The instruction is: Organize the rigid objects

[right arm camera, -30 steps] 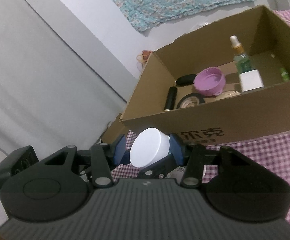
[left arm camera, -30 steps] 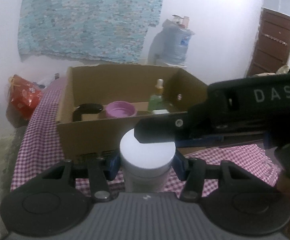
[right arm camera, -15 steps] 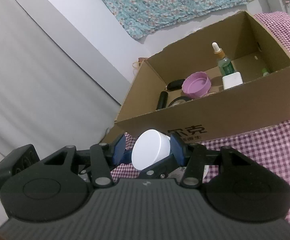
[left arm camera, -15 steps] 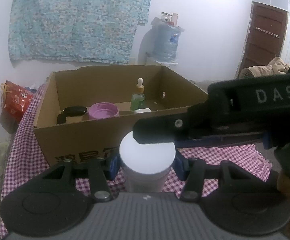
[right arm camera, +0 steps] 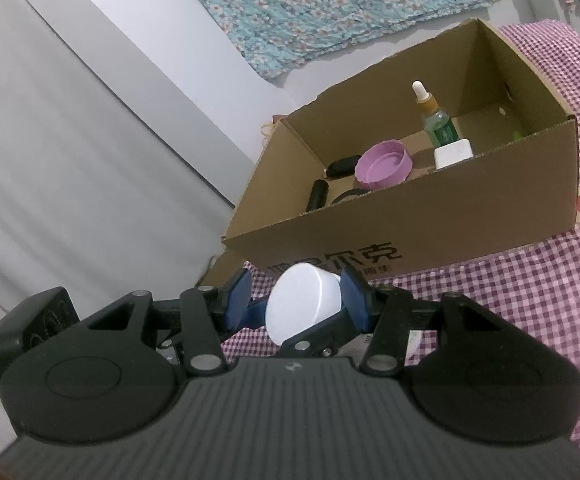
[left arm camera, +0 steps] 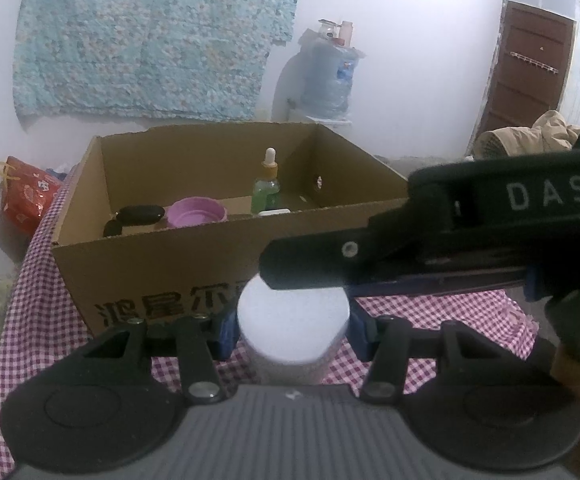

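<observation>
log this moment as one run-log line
left hand-held gripper: shut on white jar | right hand-held gripper: on lid | cardboard box: ahead, open

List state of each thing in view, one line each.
white jar: lid on, gripped by both grippers, above the checked cloth.
left gripper: shut on the jar body.
right gripper: shut on the jar lid.
cardboard box: open-topped, on the cloth.
dropper bottle: upright, capped, in the box.
purple lid: in the box, hollow side up.
</observation>
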Demonstrator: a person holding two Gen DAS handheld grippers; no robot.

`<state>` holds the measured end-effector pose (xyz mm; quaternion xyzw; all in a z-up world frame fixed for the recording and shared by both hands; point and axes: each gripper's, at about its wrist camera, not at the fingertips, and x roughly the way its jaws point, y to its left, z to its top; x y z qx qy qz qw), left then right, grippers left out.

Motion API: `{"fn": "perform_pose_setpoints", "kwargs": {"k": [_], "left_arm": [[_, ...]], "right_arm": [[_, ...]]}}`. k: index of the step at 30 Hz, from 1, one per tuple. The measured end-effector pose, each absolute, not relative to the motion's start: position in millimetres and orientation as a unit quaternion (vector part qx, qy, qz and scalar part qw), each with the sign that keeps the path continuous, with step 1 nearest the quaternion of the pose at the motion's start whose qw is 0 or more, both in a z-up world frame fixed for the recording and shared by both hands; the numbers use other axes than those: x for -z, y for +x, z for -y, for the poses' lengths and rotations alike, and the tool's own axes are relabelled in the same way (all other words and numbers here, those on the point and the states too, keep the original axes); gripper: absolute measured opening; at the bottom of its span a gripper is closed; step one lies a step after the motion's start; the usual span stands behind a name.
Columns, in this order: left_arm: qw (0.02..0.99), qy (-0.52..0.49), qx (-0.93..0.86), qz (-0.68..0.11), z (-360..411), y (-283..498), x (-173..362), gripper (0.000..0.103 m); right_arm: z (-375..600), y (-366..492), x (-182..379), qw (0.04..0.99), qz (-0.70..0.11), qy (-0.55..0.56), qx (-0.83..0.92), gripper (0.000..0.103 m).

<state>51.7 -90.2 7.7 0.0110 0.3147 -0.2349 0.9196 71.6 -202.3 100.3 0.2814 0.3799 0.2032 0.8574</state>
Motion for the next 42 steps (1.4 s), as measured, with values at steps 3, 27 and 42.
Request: {"fn": "perform_pose_setpoints", "kwargs": {"k": [3, 27, 42], "left_arm": [[0.918, 0.012, 0.243, -0.312, 93.1, 48.9, -7.2, 0.053], [0.916, 0.009, 0.244, -0.318, 93.1, 51.9, 1.2, 0.047], [0.922, 0.0, 0.227, -0.315, 77.7, 46.9, 0.9, 0.047]], "right_arm": [[199.4, 72.3, -99.3, 0.856, -0.382, 0.28, -0.206, 0.05], [199.1, 78.0, -94.4, 0.852, -0.39, 0.283, -0.204, 0.05], [211.1, 72.3, -102.5, 0.86, -0.374, 0.289, -0.193, 0.051]]}}
